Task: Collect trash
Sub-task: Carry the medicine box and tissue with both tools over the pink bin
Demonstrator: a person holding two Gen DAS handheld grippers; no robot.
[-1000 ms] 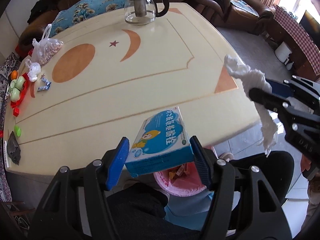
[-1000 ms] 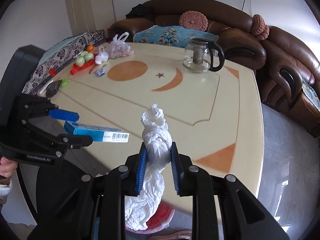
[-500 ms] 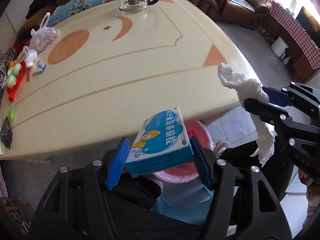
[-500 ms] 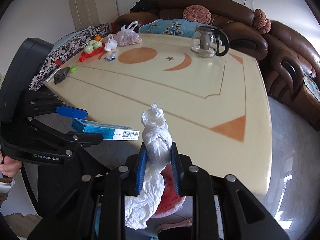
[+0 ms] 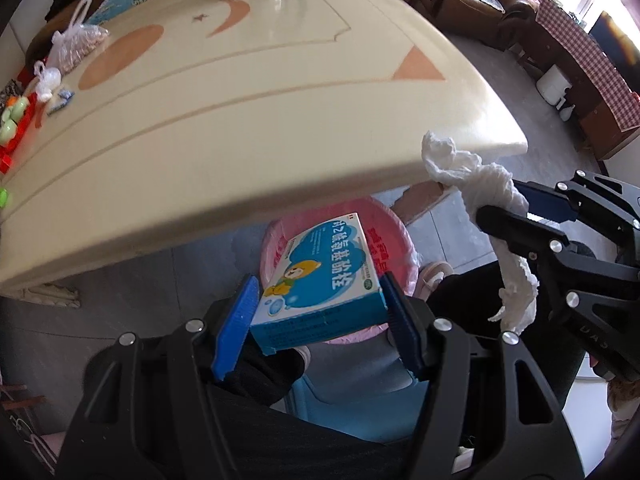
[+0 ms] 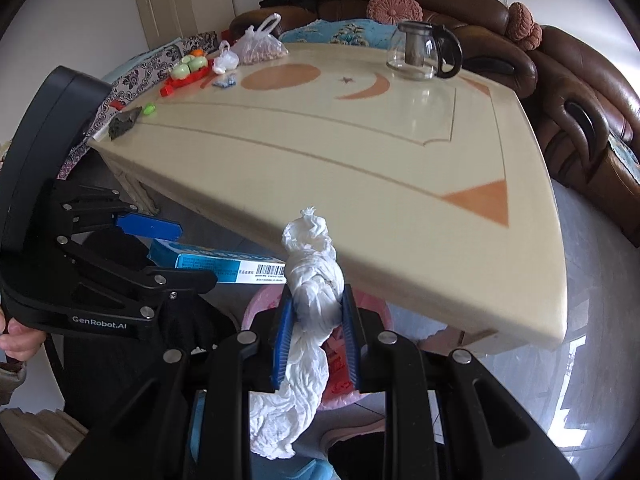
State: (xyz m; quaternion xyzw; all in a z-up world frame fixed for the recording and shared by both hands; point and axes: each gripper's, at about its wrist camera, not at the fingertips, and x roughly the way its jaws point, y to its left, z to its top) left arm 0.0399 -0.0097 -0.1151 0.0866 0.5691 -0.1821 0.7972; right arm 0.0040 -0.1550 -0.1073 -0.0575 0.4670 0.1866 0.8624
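Observation:
My left gripper point(image 5: 320, 292) is shut on a blue medicine box point(image 5: 320, 280) with a cartoon bear, held off the table's near edge above a bin lined with a pink bag point(image 5: 394, 236). My right gripper point(image 6: 316, 308) is shut on a twisted white tissue point(image 6: 314, 276) whose tail hangs down, also above the pink bin point(image 6: 368, 304). The right gripper and tissue point(image 5: 492, 184) show at the right of the left wrist view. The box point(image 6: 224, 266) and left gripper point(image 6: 148, 248) show at the left of the right wrist view.
The cream table point(image 5: 240, 120) carries a glass teapot point(image 6: 424, 52), a plastic bag of nuts point(image 6: 260, 46), a small knotted white bag point(image 6: 225, 60), a red tray with green fruit point(image 6: 188, 70) and candy wrappers point(image 6: 224, 82). Brown sofas point(image 6: 580, 92) stand behind.
Both grippers have pulled back from over the table to beyond its near edge and dropped lower; the pink bin has come into full view beneath the box and tissue.

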